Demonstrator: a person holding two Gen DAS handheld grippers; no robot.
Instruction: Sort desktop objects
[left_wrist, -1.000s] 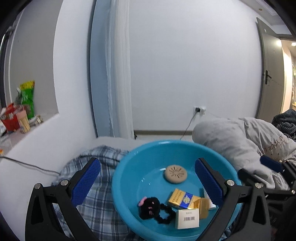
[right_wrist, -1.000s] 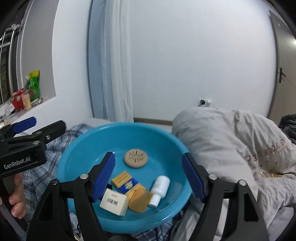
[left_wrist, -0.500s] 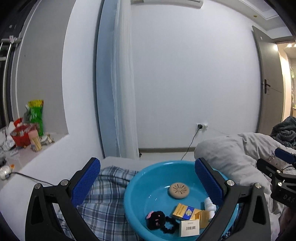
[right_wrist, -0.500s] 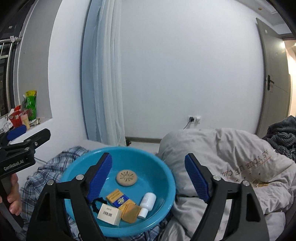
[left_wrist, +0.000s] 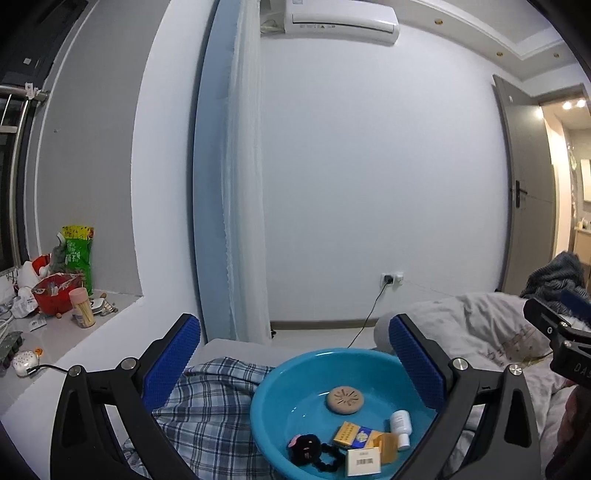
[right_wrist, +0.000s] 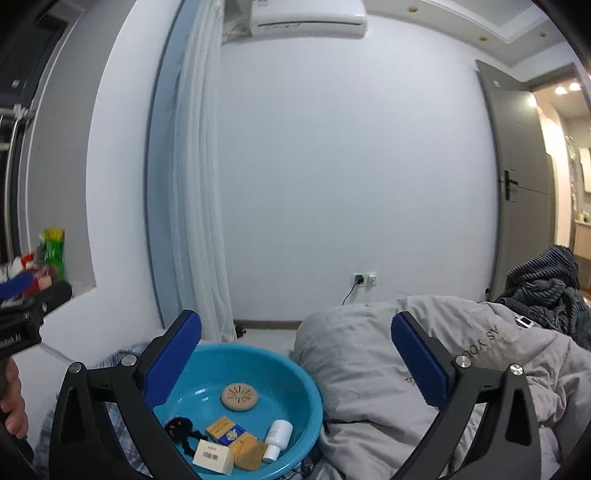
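Left wrist view looks over the left gripper, whose 2 blue-padded jaws stand wide apart with nothing between them, toward a blue basin resting on a plaid cloth. Inside the basin lie a round tan disc, a small white bottle on its side, a yellow and blue box, a white barcoded box, a tan square piece between the boxes and the bottle, and a black plush hair tie nearest the left rim. Right wrist view shows the right gripper raised above the same basin, its jaws opening and already very wide, with nothing held; its left pad overlaps the basin's near-left rim in the picture, and its right pad sits over a grey quilt just beside the basin. A hand grips the other tool's handle at the left edge. Beyond are a white wall, a sheer curtain and a wall air conditioner.
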